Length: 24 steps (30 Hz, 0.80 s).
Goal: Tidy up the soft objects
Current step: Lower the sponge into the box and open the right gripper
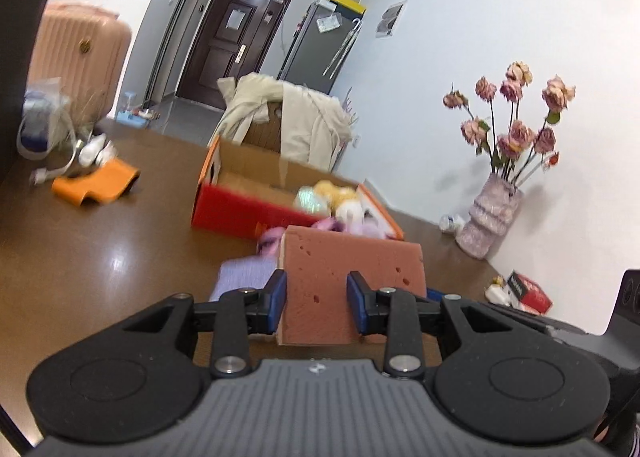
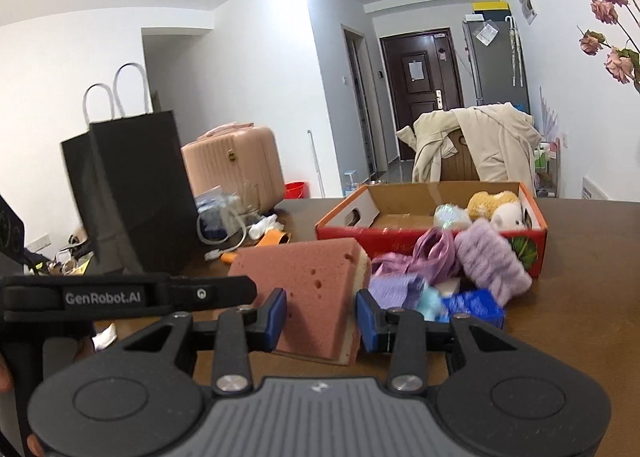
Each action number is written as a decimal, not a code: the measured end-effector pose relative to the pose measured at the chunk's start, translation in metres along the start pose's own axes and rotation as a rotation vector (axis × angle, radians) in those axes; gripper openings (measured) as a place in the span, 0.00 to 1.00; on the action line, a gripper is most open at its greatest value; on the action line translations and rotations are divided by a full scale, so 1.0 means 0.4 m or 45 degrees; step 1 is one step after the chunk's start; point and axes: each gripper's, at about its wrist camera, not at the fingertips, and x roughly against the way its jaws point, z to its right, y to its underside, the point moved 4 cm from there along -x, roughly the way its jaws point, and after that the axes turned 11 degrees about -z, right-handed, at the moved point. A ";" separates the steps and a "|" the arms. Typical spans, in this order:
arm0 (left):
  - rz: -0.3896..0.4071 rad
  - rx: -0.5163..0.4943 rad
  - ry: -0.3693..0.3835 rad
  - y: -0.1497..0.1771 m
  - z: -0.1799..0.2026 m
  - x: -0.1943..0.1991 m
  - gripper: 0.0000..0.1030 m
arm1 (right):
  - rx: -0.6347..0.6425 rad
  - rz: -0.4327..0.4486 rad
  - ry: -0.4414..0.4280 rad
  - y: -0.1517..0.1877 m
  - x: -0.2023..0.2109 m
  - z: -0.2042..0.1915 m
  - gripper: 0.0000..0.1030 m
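A big pink sponge block (image 1: 352,277) with a cream underside sits between the blue pads of both grippers. My left gripper (image 1: 316,303) is shut on it. My right gripper (image 2: 322,319) is shut on the same sponge (image 2: 316,297). The sponge is held above the brown table (image 1: 100,257), in front of an open red cardboard box (image 1: 240,213) that holds several plush toys (image 2: 492,205). Purple cloths (image 2: 492,265), a blue item (image 2: 476,307) and other soft things lie in a pile before the box.
A black paper bag (image 2: 128,193) stands at the table's left. An orange object (image 1: 96,185) and cables lie nearby. A vase of dried roses (image 1: 492,213) stands by the right wall. A chair with a cream coat (image 1: 296,117) stands behind the box. A pink suitcase (image 2: 236,165) stands beyond.
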 end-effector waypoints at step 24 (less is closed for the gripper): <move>-0.357 0.007 -0.208 -0.579 -0.311 -0.787 0.30 | -0.393 -0.508 0.125 -0.455 -0.926 0.426 0.29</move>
